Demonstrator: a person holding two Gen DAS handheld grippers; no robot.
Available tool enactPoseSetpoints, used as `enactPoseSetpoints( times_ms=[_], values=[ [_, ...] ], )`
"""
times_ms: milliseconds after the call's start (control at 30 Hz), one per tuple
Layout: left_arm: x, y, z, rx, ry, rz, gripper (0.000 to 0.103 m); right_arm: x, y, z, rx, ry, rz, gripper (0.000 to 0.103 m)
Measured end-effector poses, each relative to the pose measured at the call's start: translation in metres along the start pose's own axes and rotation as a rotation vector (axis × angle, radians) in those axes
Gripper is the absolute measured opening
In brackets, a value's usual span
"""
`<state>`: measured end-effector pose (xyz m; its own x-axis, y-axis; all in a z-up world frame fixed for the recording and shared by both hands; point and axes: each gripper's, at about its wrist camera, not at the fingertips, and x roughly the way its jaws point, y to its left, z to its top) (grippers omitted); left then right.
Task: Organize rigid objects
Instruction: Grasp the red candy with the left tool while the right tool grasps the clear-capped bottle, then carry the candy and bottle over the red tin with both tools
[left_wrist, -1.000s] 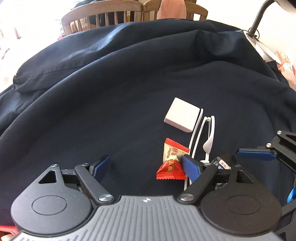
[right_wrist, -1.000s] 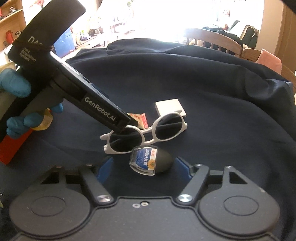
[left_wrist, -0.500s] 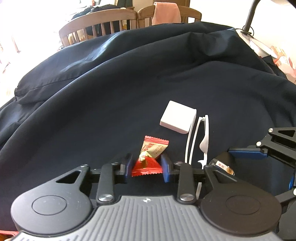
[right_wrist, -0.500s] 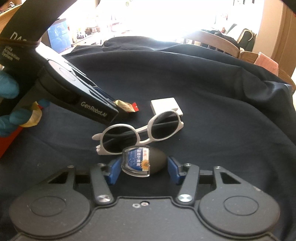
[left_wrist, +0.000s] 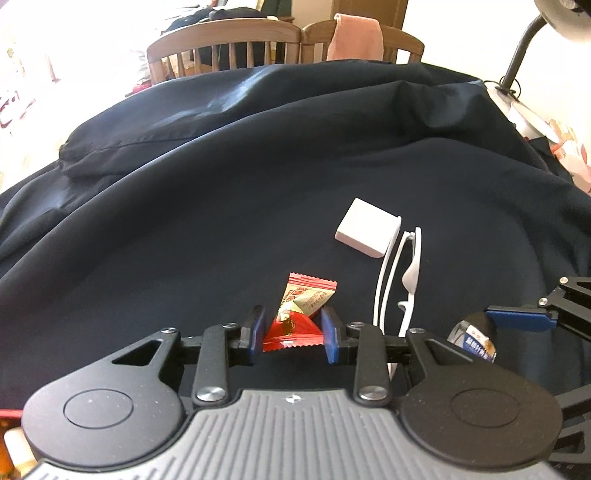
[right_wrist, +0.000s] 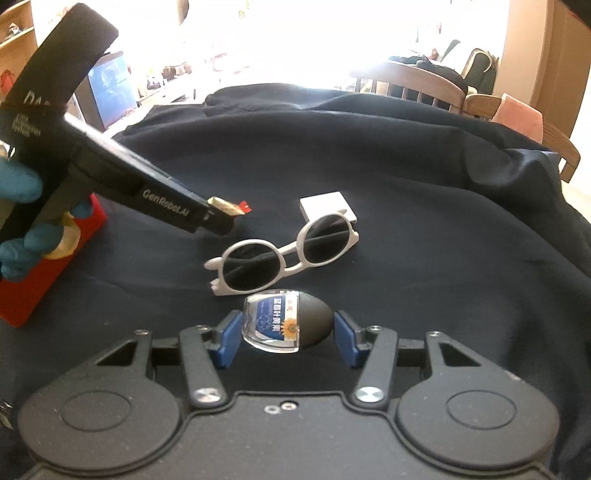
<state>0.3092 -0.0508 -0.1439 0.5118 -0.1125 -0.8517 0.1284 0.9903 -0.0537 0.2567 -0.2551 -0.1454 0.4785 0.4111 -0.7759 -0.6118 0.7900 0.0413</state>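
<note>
A red and gold candy packet (left_wrist: 308, 295) sits between the blue pads of my left gripper (left_wrist: 293, 326), which is shut on it; the right wrist view shows that gripper (right_wrist: 221, 216) with the candy packet (right_wrist: 227, 205) at its tip, just over the cloth. My right gripper (right_wrist: 287, 338) is shut on a black oval case (right_wrist: 310, 321) with a clear, blue-labelled cap; the oval case (left_wrist: 476, 338) also shows at the right of the left wrist view. White round sunglasses (right_wrist: 284, 254) lie folded just beyond it. A white square box (right_wrist: 327, 205) rests behind the sunglasses.
A dark navy cloth (left_wrist: 221, 184) covers the whole table in loose folds. A red box (right_wrist: 44, 280) lies at the left under a blue-gloved hand (right_wrist: 18, 184). Wooden chairs (left_wrist: 221, 44) stand behind the table, one draped with a pink cloth (left_wrist: 356, 38). A desk lamp (left_wrist: 517, 51) rises at the far right.
My left jaws closed from wide onto the candy packet and shifted left with it. My right jaws closed in on the black oval case.
</note>
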Motion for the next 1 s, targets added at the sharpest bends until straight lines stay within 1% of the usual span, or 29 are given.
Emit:
enactPoseSetpoints(
  times_ms=[100,333,533,767,1000],
  values=[
    [-0.013,0.004,-0.005,-0.021,-0.009,-0.008,0.031,-0.011,0.005,0.0,0.001,-0.011,0.007,0.052],
    [-0.043,0.005,-0.017,-0.042,-0.037,0.0,0.031,-0.041,0.024,0.001,-0.017,-0.042,0.037,0.052],
    [-0.072,0.015,-0.034,-0.085,-0.063,0.007,0.031,-0.062,0.044,0.003,-0.034,-0.064,0.055,0.052],
    [-0.108,0.03,-0.054,-0.122,-0.098,0.017,0.031,-0.081,0.075,0.009,-0.06,-0.093,0.075,0.052],
    [-0.138,0.045,-0.08,-0.128,-0.128,0.038,0.031,-0.09,0.113,0.014,-0.091,-0.107,0.1,0.052]
  ],
)
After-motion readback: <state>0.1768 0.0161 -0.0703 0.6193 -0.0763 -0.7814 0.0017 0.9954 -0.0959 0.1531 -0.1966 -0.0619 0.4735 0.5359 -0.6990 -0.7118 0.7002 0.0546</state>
